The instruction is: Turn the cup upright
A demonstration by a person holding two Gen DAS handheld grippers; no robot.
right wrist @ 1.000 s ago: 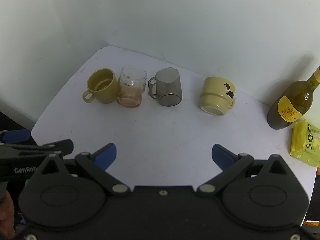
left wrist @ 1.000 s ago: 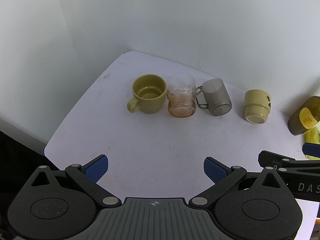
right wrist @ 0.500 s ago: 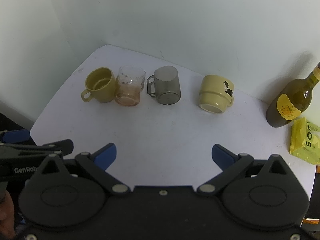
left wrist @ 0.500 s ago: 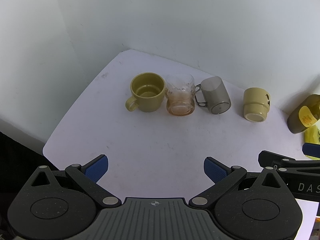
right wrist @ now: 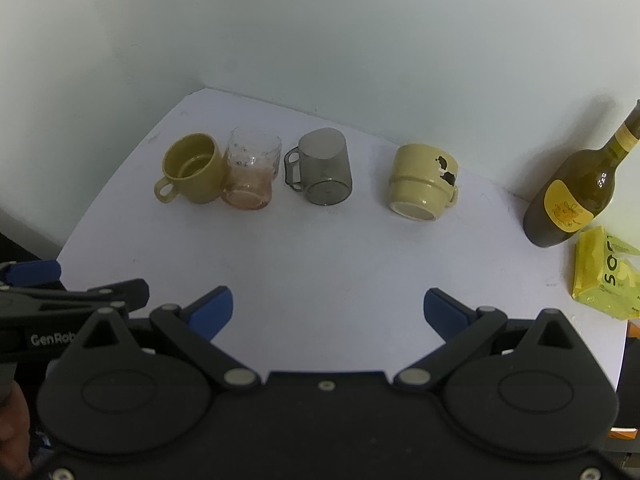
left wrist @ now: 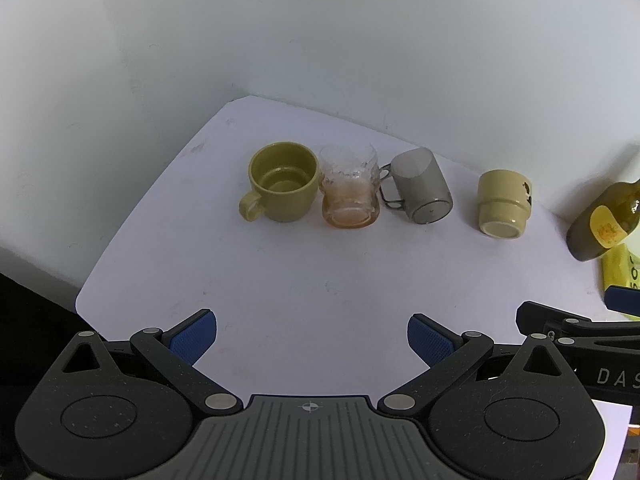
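Observation:
Four cups stand in a row at the back of the white table (left wrist: 320, 280). An olive mug (left wrist: 284, 187) (right wrist: 192, 174) is upright, opening up. A clear glass with a brownish tint (left wrist: 350, 192) (right wrist: 251, 174) touches it. A smoky grey transparent mug (left wrist: 422, 186) (right wrist: 325, 172) and a pale yellow mug with a black mark (left wrist: 503, 204) (right wrist: 422, 182) look turned over. My left gripper (left wrist: 312, 338) and right gripper (right wrist: 328, 310) are open and empty, well short of the cups.
A dark green wine bottle with a yellow label (right wrist: 572, 200) (left wrist: 604, 224) stands at the right by the wall. A yellow packet (right wrist: 602, 272) lies beside it. Walls close the back and left. The table's edge runs at the left and right.
Both grippers have drawn back and risen slightly, so the cups look a little smaller and farther. Nothing on the table has moved.

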